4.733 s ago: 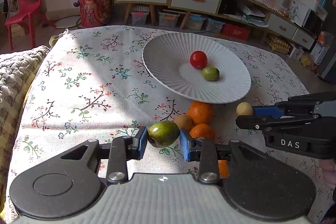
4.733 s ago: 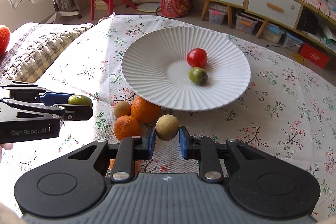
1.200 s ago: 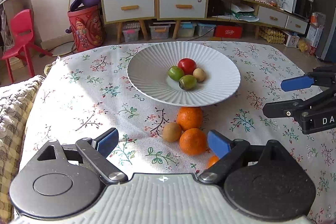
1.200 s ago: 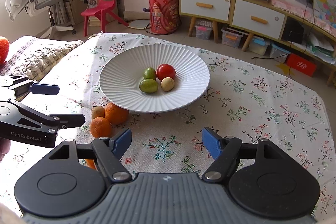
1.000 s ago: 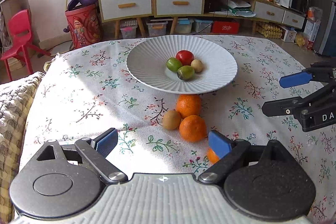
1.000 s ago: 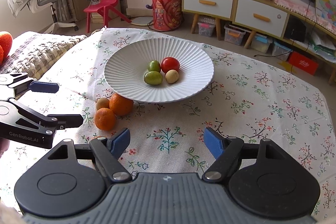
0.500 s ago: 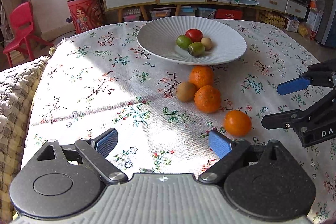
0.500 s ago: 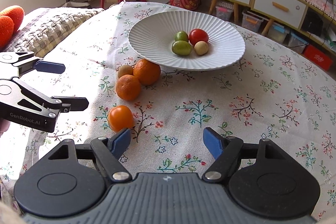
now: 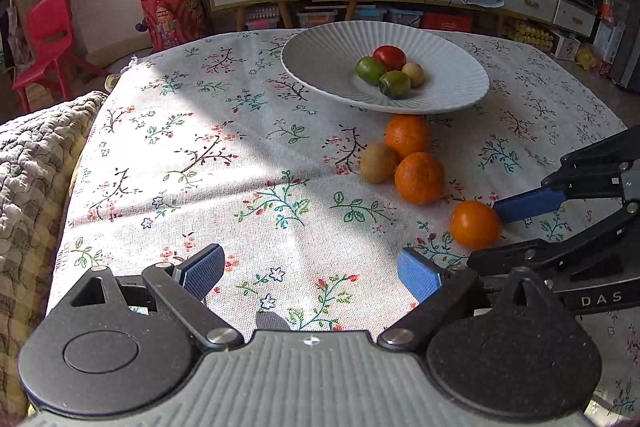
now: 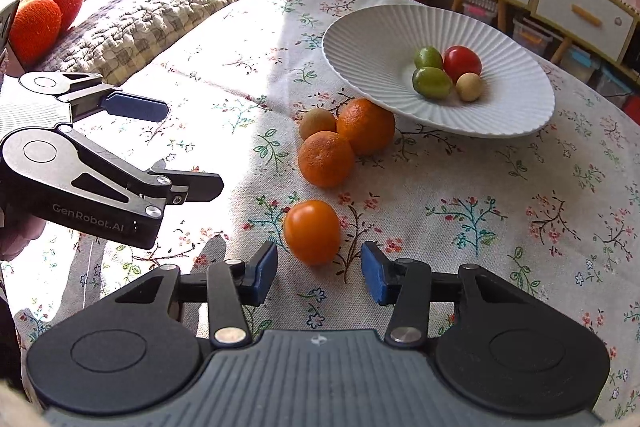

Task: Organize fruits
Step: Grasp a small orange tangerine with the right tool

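A white ribbed plate [image 9: 452,67] [image 10: 360,39] holds a red tomato [image 9: 389,57], two green fruits [image 9: 370,70] and a small beige fruit [image 9: 413,73]. On the floral cloth in front of it lie two oranges [image 9: 419,177] [image 10: 326,158], a brown kiwi [image 9: 378,157] and a smooth orange fruit [image 10: 312,231] [image 9: 475,225]. My right gripper [image 10: 319,271] is open, its blue pads on either side of the near end of the smooth orange fruit, not touching. My left gripper [image 9: 310,274] is open and empty over bare cloth.
A quilted checked cushion [image 9: 28,155] lies along the table's left edge, with an orange knitted toy [image 10: 44,19] on it. Cabinets, a red chair [image 9: 44,39] and a red bin stand beyond the table.
Both grippers have come lower and nearer the cloth. The right gripper has closed in on the smooth orange fruit, which now sits just in front of its pads, its jaws narrower.
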A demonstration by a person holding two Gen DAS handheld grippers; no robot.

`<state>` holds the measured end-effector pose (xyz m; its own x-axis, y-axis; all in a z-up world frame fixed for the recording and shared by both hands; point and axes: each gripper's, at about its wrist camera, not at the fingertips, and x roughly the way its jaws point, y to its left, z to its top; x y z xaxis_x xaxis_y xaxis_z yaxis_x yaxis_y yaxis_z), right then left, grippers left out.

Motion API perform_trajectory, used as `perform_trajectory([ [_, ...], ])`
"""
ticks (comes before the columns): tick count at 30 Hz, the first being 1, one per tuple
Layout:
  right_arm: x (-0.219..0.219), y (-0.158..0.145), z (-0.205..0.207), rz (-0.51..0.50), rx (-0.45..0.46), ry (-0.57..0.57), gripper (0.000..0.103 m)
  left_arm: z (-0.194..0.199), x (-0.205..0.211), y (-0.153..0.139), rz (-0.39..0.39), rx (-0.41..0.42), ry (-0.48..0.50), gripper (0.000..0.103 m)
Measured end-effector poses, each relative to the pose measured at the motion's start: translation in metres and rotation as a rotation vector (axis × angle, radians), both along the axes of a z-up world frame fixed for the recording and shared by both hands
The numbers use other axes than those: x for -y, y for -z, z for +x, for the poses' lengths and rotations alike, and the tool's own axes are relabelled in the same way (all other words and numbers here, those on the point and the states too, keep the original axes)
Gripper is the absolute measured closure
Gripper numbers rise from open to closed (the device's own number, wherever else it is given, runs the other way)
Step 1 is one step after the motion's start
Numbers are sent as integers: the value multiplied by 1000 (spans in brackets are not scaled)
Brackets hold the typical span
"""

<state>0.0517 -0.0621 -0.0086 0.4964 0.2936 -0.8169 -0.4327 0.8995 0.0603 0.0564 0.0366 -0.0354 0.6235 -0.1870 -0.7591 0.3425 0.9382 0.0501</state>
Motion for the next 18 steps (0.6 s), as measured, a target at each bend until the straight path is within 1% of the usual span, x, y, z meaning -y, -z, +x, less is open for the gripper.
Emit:
perform_trajectory([
  [3, 0, 1, 2, -2, 10, 4, 70, 0, 1, 1, 2, -2, 0, 21],
  [5, 2, 2, 3, 9, 14, 12, 72, 1, 3, 2, 3, -5, 1, 21],
  [6, 4, 2, 4, 16, 13, 16, 76, 1, 4, 2, 3, -6, 1, 21],
  [7, 5, 3, 5, 25, 11, 23, 77, 2, 6, 2, 3, -7, -1, 21],
  [10, 11, 2, 10, 51, 0, 41, 79, 4, 10, 3, -6, -13, -6, 21],
  [15, 21, -3, 9, 28, 23, 74, 80, 7, 18, 4, -30, -28, -11, 21],
  [17, 28, -5, 10, 29, 21, 93, 81, 9, 22, 5, -44, -37, -7, 26],
  [18, 31, -6, 11, 32, 22, 100, 81, 10, 25, 5, -53, -42, -6, 30],
])
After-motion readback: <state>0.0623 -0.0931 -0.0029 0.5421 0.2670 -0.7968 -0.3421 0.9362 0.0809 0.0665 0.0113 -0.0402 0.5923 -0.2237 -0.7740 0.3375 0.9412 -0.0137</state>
